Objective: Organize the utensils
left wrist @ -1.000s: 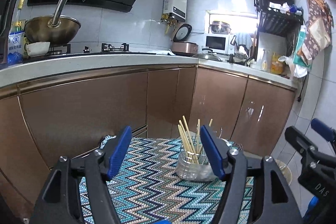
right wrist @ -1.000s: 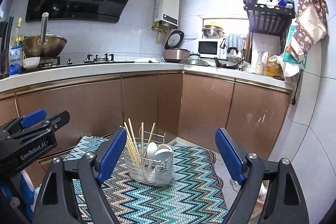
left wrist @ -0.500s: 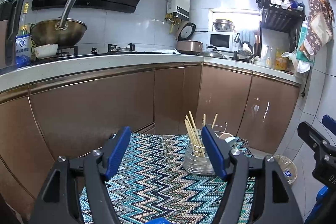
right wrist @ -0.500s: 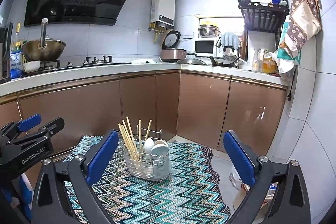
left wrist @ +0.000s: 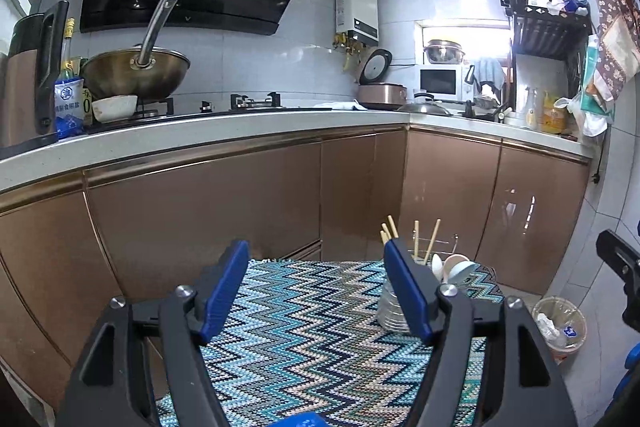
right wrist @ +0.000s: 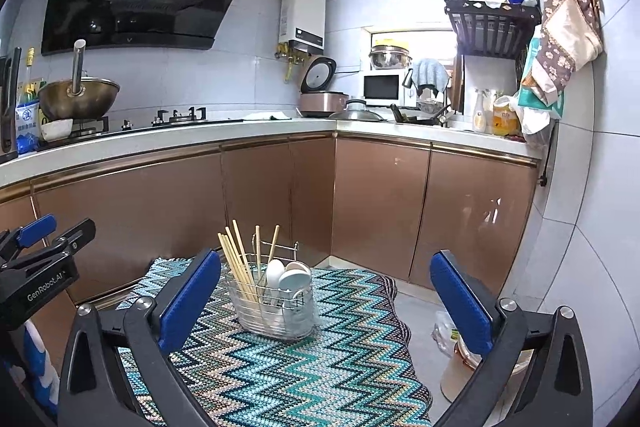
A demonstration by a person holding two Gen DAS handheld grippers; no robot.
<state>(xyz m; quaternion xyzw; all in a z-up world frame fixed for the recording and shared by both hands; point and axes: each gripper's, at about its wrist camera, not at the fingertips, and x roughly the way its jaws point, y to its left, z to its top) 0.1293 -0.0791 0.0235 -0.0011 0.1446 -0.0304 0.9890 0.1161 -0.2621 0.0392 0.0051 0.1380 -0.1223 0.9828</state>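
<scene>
Utensils sit together in a wire basket [left wrist: 400, 311] on the zigzag-patterned cloth [left wrist: 304, 327], and from the left wrist view only part of that shows. The left gripper [left wrist: 316, 291] hangs over the cloth with its jaws apart and nothing between them; its right finger covers much of the basket, so I can make out only the chopsticks [left wrist: 390, 231] poking up above it and a couple of pale spoons [left wrist: 456, 265] beside. Compared with a second ago the basket has slid further behind that finger, as the gripper has swung a little leftward.

From the right wrist view the basket [right wrist: 276, 307] stands in full sight, upright, near the middle of the cloth [right wrist: 320, 367], chopsticks [right wrist: 240, 263] leaning left and spoons [right wrist: 288, 275] bowl-up at the right. The right gripper [right wrist: 326, 301] has just been spreading its jaws, now very wide, with nothing gripped; the basket lies beyond and between the fingers, untouched. The left gripper [right wrist: 44, 251] waits at the left edge.

With everything apparently already in the basket and both tools empty, I would judge the sorting close to finished, though loose pieces nearer the camera could be hidden.
</scene>
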